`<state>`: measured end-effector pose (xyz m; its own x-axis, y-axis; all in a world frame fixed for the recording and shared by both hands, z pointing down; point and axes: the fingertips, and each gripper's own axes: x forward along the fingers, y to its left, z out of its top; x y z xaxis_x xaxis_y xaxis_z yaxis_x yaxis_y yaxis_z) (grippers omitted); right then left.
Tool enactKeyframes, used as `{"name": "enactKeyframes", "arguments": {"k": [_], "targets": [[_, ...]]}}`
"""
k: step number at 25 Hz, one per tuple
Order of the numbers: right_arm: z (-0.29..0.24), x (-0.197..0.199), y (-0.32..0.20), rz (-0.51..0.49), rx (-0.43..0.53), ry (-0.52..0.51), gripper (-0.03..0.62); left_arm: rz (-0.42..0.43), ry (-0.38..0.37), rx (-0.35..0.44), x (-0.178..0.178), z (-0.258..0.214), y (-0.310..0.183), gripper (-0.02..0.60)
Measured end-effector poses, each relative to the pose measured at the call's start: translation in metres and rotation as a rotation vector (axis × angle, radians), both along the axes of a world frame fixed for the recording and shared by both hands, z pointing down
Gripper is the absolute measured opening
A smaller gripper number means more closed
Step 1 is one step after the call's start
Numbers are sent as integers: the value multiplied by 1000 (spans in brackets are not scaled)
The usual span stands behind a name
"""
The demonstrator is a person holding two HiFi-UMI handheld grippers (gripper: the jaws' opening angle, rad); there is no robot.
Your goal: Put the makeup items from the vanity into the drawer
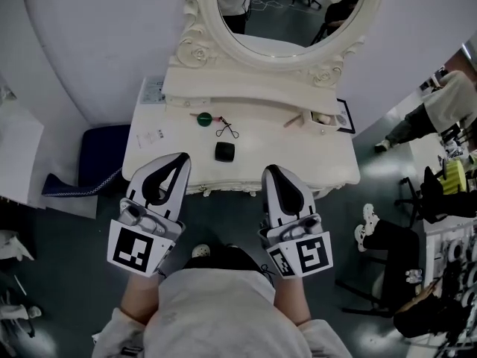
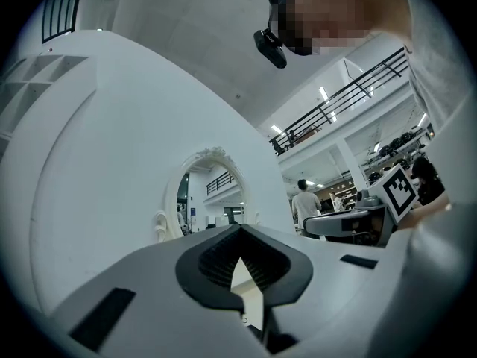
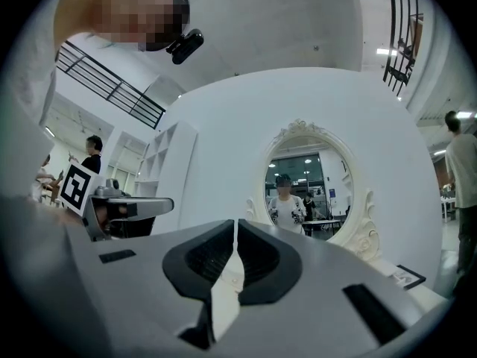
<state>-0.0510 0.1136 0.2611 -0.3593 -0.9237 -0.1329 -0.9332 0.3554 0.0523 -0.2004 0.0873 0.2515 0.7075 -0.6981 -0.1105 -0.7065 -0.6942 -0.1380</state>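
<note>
With the left gripper (image 1: 181,159) and right gripper (image 1: 273,171) empty, fingers pressed together at the desk's (image 1: 298,159) front edge, best spread one pair before descending on the black compact (image 1: 224,151) lying mid-desk.

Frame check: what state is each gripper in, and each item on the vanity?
Left gripper: shut, empty, short of the vanity.
Right gripper: shut, empty.
Black square case: closed, flat on the tabletop.
Eyelash curler: lying flat, untouched.
Green round item: resting on the tabletop.
Small drawer: looks pulled open.
</note>
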Motion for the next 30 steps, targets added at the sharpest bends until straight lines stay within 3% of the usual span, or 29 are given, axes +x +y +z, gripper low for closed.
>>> {"name": "enactKeyframes", "arguments": {"k": [10, 15, 23, 30], "targets": [[4, 1, -31, -12, -10, 15, 28, 6, 6, 12, 5, 0, -29, 11], [4, 9, -60, -41, -12, 15, 28, -29, 51, 44, 13, -12, -54, 11], [12, 25, -108, -91, -39, 19, 28, -49, -62, 24, 37, 5, -90, 11], [20, 41, -145, -142, -66, 15, 28, -79, -56, 37, 56, 6, -112, 11]]}}
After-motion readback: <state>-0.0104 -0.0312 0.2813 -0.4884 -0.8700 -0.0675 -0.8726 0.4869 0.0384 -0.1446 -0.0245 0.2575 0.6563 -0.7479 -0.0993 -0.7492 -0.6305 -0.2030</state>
